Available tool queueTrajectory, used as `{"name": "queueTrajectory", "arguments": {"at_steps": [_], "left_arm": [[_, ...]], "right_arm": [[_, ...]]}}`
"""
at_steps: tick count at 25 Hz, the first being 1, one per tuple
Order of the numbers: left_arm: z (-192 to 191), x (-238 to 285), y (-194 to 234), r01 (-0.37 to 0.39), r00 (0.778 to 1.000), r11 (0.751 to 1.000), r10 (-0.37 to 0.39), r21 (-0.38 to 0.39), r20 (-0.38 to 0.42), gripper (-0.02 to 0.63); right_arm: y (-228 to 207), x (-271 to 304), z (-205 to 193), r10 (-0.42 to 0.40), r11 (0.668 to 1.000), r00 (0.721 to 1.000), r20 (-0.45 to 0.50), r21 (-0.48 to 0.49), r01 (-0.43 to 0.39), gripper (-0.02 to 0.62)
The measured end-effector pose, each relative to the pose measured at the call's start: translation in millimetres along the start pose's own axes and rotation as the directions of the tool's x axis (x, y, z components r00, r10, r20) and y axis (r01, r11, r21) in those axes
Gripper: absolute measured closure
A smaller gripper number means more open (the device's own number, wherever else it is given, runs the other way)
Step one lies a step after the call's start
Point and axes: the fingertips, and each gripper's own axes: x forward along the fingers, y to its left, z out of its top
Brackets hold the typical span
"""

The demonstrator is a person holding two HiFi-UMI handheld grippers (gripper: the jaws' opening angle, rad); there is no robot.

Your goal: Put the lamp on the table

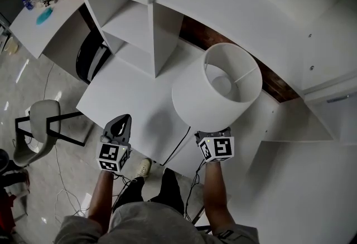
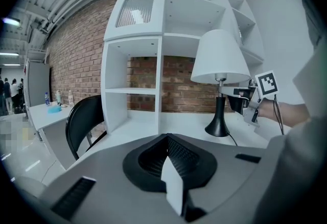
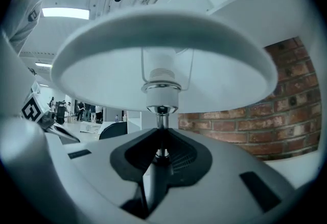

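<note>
Head view, lamp: the lamp [image 1: 223,84] is upright over the white counter [image 1: 128,98], at 1 o'clock of centre, its shade [image 1: 192,98] seen from above
Head view, right tongs: the right tongs [image 1: 213,132] reach in under the shade's 6 o'clock edge
Head view, left tongs: the left tongs [image 1: 119,121] lie at 9 o'clock of the lamp, well apart from it, over the counter's near edge
Head view, surroundings: shelf unit [image 1: 139,14] at 12 o'clock, black chair [image 1: 92,59] at 10 o'clock
Left gripper view, tongs: jaws together, nothing between them
Left gripper view, lamp: at 2 o'clock; black base [image 2: 218,127] down at the counter surface, contact cannot be confirmed; cable [image 2: 232,138] trails from the base
Right gripper view, tongs: narrow, clamped on the metal stem [image 3: 162,138] just below the bulb socket
Right gripper view, surroundings: shade underside at 12 o'clock, brick wall [image 3: 245,120] at 3 o'clock
</note>
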Motion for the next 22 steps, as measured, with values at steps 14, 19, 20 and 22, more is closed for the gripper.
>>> {"name": "queueTrajectory", "arguments": {"at_steps": [14,19,20,22], "left_arm": [[-3,40,-6,-0.042,0.999,0.999,0.041,-0.024,-0.025,0.602],[0,57,-14,-0.046,0.999,0.999,0.046,-0.014,-0.026,0.601],[1,60,-15,-0.048,0.998,0.999,0.047,-0.015,-0.029,0.602],[5,67,-18,-0.051,0.998,0.999,0.051,-0.011,-0.021,0.602]], "right_arm": [[-51,29,-29,0.010,1.000,1.000,0.001,-0.011,-0.010,0.525],[-70,39,-41,0.020,1.000,1.000,-0.004,-0.003,-0.020,0.525],[-74,41,-42,0.021,1.000,1.000,-0.005,-0.006,-0.021,0.525],[-81,47,-47,0.025,1.000,1.000,-0.009,-0.007,-0.025,0.523]]}}
